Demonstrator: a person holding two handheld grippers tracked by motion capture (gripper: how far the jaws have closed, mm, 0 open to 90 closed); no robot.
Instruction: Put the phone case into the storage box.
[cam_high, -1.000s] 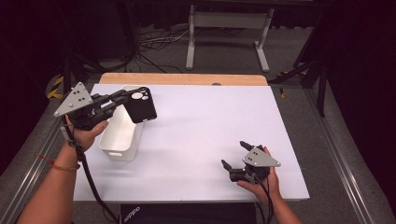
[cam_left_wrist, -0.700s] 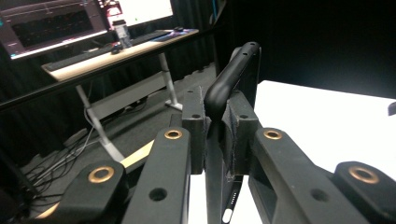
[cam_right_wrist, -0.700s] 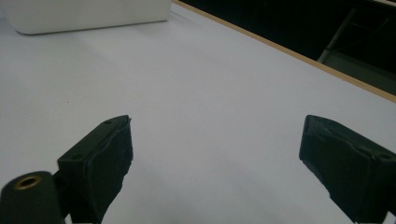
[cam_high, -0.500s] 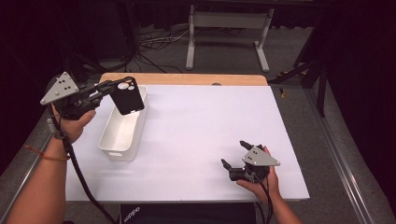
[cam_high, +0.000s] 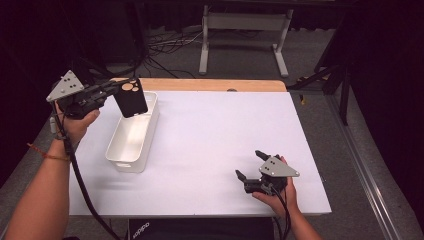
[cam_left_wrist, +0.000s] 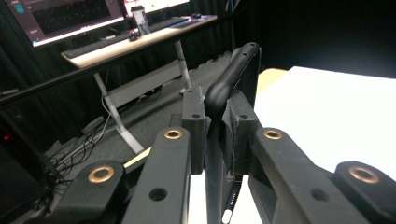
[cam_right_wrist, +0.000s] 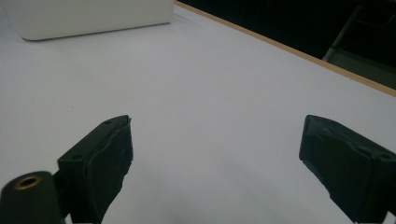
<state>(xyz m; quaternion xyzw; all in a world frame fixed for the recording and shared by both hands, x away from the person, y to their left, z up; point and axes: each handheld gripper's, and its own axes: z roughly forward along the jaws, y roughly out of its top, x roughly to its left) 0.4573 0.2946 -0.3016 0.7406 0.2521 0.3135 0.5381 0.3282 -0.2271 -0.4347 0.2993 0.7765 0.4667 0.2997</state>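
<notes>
My left gripper is shut on a black phone case, holding it upright in the air over the far end of a white rectangular bin. In the left gripper view the case is clamped edge-on between the two pads, its camera-hole end pointing away. My right gripper rests low over the white table near its front right, jaws wide apart. Nothing lies between its jaws in the right gripper view.
The white tabletop has a wooden strip along its far edge. Cables and a desk frame lie on the floor beyond. The bin's corner is far off in the right gripper view.
The left hand has carried the phone case leftward and away, from above the bin's middle to its far end. The right hand has stayed put.
</notes>
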